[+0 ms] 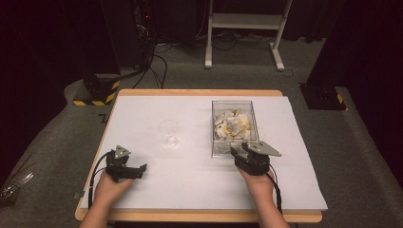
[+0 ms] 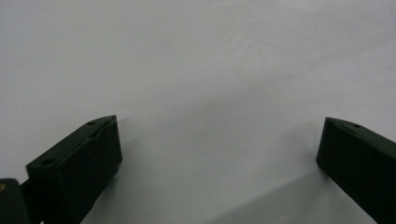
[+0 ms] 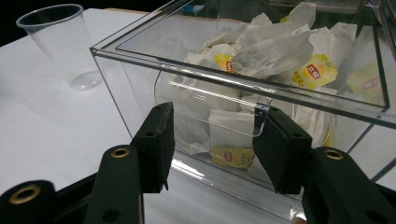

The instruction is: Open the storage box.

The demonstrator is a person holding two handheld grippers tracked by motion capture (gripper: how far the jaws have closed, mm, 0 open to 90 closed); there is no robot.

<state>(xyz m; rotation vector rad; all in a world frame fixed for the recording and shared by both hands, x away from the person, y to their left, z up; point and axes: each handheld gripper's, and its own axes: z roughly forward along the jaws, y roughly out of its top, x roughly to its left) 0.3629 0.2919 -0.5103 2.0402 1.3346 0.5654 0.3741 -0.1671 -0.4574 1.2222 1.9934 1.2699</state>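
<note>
Directly ahead of the right gripper (image 1: 243,153), at the centre right of the high view, stands a clear plastic box (image 1: 234,127) heaped with paper-wrapped tea bags (image 1: 231,125). The gripper sits at the box's near wall, lower in the frame, held in the person's right hand (image 1: 259,183). In the right gripper view its two black jaws stand partly apart with nothing between them, framing the transparent wall (image 3: 140,93) just ahead; the pads press on nothing.

The box is a rectangle whose long axis runs from the bottom of the high view toward the top, in line with the way the right gripper points, so the bags lie beyond and above the jaws, over the rim. A yellow-labelled bag (image 3: 232,156) lies low against the wall between the jaws' line of sight.

To the left of the box, near the middle of the high view, an empty clear cup (image 1: 169,132) stands upright on the white tabletop (image 1: 190,190), apart from the box. In the right gripper view it appears at upper left (image 3: 60,42).

The left gripper (image 1: 137,170) rests at the lower left of the high view, well apart from box and cup, its jaws wide apart over bare white surface (image 2: 196,70). The right hand is plainly the nearer to the bags.
</note>
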